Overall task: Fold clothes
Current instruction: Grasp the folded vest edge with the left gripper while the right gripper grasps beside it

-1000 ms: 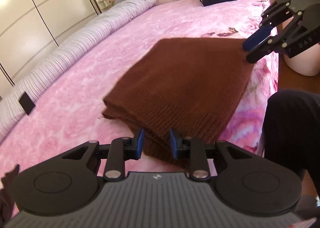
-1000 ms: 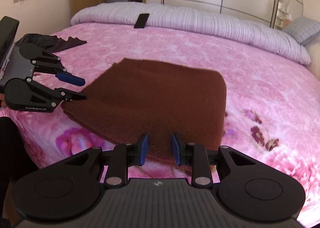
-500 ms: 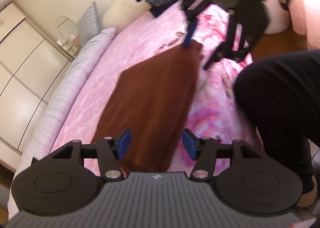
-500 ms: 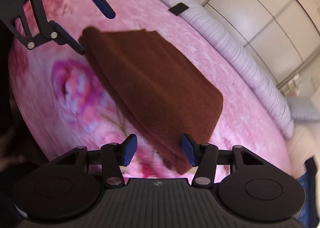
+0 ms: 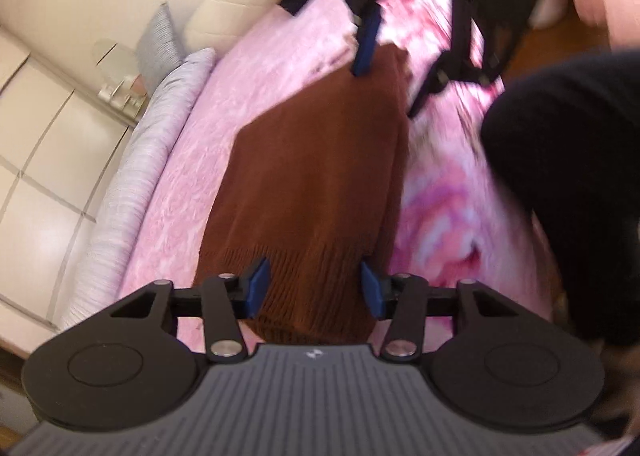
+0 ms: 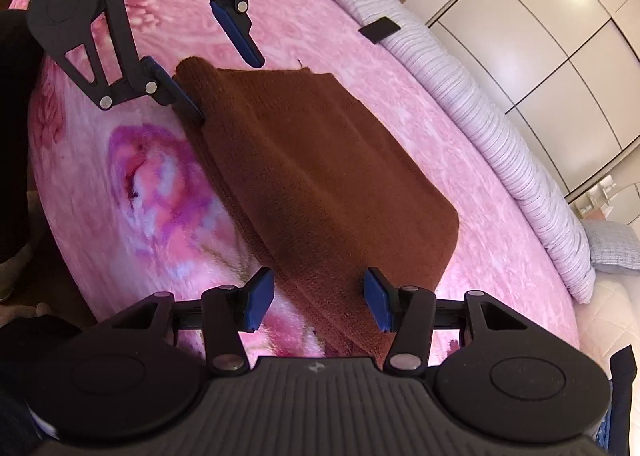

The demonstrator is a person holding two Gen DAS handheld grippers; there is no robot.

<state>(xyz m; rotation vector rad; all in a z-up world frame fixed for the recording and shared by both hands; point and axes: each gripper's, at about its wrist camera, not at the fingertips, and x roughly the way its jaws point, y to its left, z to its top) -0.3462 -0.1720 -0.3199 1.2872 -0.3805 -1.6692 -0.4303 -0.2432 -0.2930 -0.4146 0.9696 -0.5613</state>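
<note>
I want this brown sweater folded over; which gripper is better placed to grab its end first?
Probably left: the left gripper is closing, the ribbed hem of the sweater filling its jaws. The right gripper straddles only a corner, jaws open.

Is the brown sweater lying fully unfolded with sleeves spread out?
No. In the right wrist view the brown sweater lies on the pink bedspread as a compact folded stack with layered edges, no sleeves spread out.

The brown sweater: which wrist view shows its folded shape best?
The right wrist view: the brown sweater lies sharp there, with its stacked layers along the near edge and both far corners visible. The left wrist view is blurred by motion; it shows the sweater lengthwise with the ribbed hem nearest, its far end partly behind the other tongs.
</note>
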